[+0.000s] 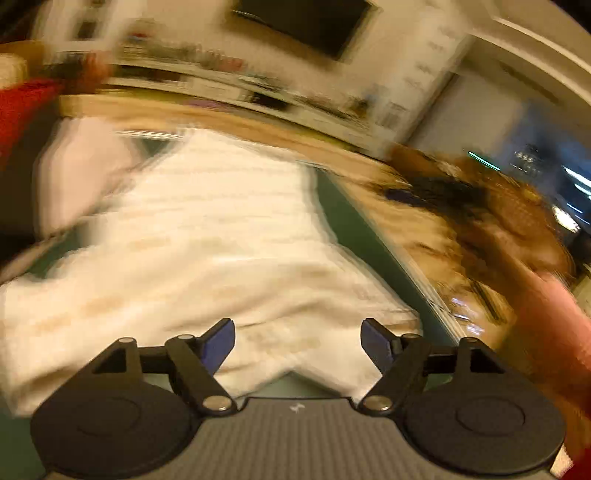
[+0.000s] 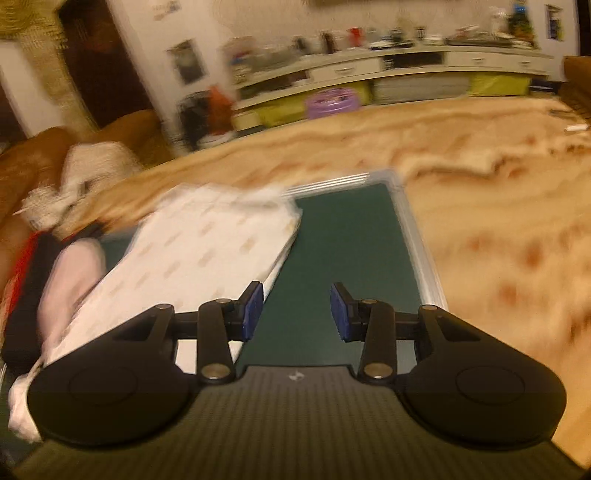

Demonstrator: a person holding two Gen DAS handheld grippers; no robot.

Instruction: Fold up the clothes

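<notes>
White cloth with faint tan marks, the garment [image 1: 207, 236], is seen spread on a green mat [image 2: 343, 251], and it takes most of the left wrist view. In the right wrist view the same garment [image 2: 207, 247] is shown as a flat, partly folded rectangle at the left half of the mat, with its right edge just beside the left finger of the right gripper [image 2: 297, 310].

Both pictures are blurred, so fine details cannot be told. The left gripper [image 1: 297, 341] is held over the near edge of the garment with its jaws wide apart, and nothing is gripped between them. The jaws of the right gripper are parted to a middle width, and only bare mat is seen between them; no cloth is held.

It is judged that one fold is finished and the cloth is let go, so a new hold must be taken. For the next move, an edge or corner of the garment should be pinched by each gripper, and the right one must be brought to the left, onto the cloth.

A pink cloth [image 2: 70, 273] is laid at the left of the garment. The mat has a pale frame and is set on a tan, patterned surface [image 2: 480, 184]. At the far wall a long low shelf [image 2: 388, 70] with many small things is seen, and a dark screen [image 1: 310, 22] is hung above.
</notes>
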